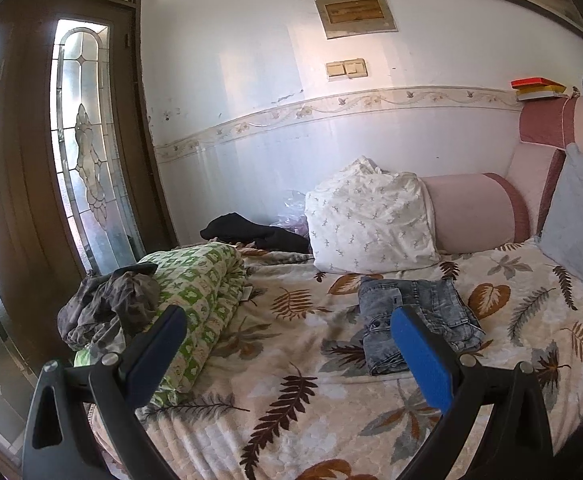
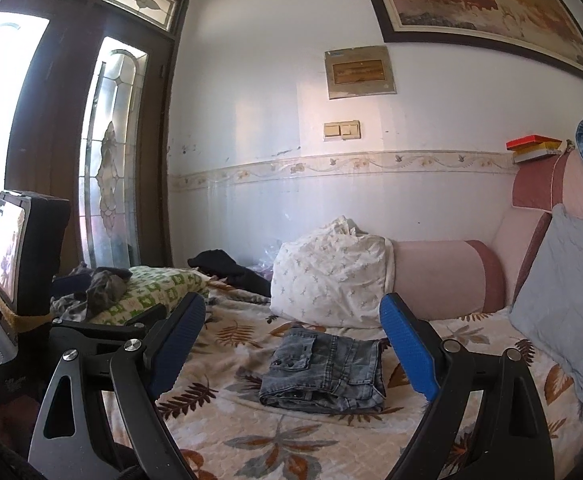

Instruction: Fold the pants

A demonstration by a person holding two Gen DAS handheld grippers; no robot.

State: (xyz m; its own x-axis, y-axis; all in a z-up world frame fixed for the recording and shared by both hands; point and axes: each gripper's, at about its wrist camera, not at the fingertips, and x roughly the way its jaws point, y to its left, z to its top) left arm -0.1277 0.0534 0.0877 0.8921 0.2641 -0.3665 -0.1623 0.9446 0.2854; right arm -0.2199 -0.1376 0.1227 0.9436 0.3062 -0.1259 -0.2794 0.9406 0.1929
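1. Spreading across both views is the bed (image 1: 291, 420), which is wearing a cream cover with a leaf print and is carrying everything else.
2. Leaning at the head end are a white patterned pillow (image 1: 371, 224) and a pink bolster (image 1: 475, 212); a green-and-white rolled quilt (image 1: 199, 288) is lying along the left edge with crumpled grey clothes (image 1: 103, 308) sitting on it.
3. Lying mid-bed, just in front of the pillow, are the grey denim pants (image 2: 323, 372); they are already showing as a compact stacked rectangle, so the folding is looking finished or nearly so, with at most a tidy-up or placing step remaining.
4. Hovering over the near bed, the left gripper (image 1: 287, 332) is holding its fingers spread wide and is gripping nothing.
5. Hanging short of the pants, the right gripper (image 2: 291, 320) is likewise keeping its fingers spread apart and empty, and neither is touching the denim.
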